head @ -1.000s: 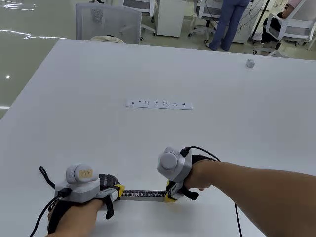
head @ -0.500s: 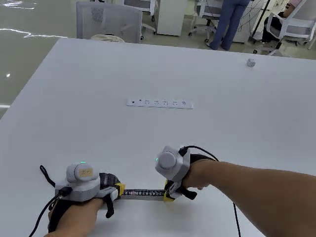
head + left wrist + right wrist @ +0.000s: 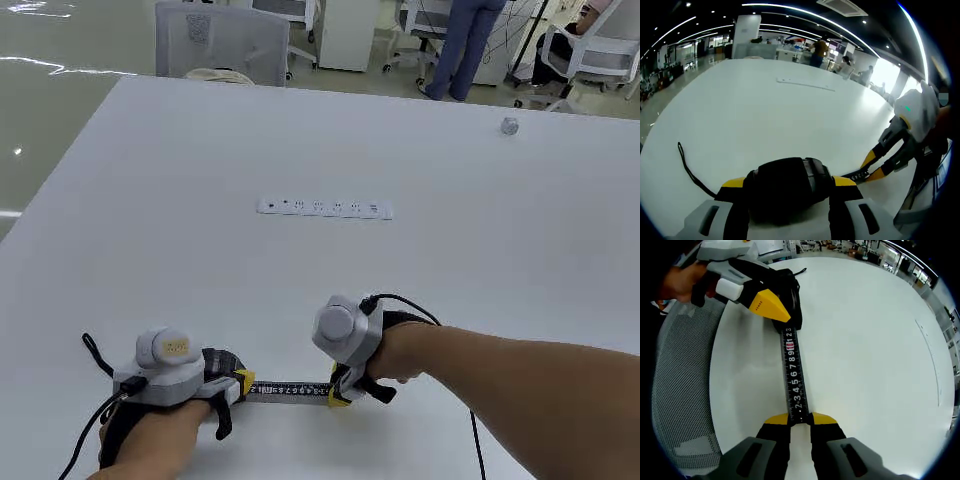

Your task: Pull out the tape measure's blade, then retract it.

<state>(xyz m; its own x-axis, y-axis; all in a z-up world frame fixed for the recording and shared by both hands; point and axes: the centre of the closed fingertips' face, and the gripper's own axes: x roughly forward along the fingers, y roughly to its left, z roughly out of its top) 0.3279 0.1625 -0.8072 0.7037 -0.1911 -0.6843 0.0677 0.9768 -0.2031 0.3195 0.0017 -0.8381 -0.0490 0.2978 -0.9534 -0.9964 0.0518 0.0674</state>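
My left claw [image 3: 788, 182] clamps the case [image 3: 791, 300]; my right claw [image 3: 800, 419] pinches the blade [image 3: 792, 370] tip. I should keep the blade straight and level, moving slowly.

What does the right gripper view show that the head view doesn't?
Right gripper view: the numbers on the blade are big enough to read, with a red ten, and a grey mesh chair back sits beside the table. Head view: a small grey round thing far across the table, a person in blue trousers, and the right gripper seen from above. Both: the blade stretched from the right gripper's shut jaws to the black case gripped by the left gripper.
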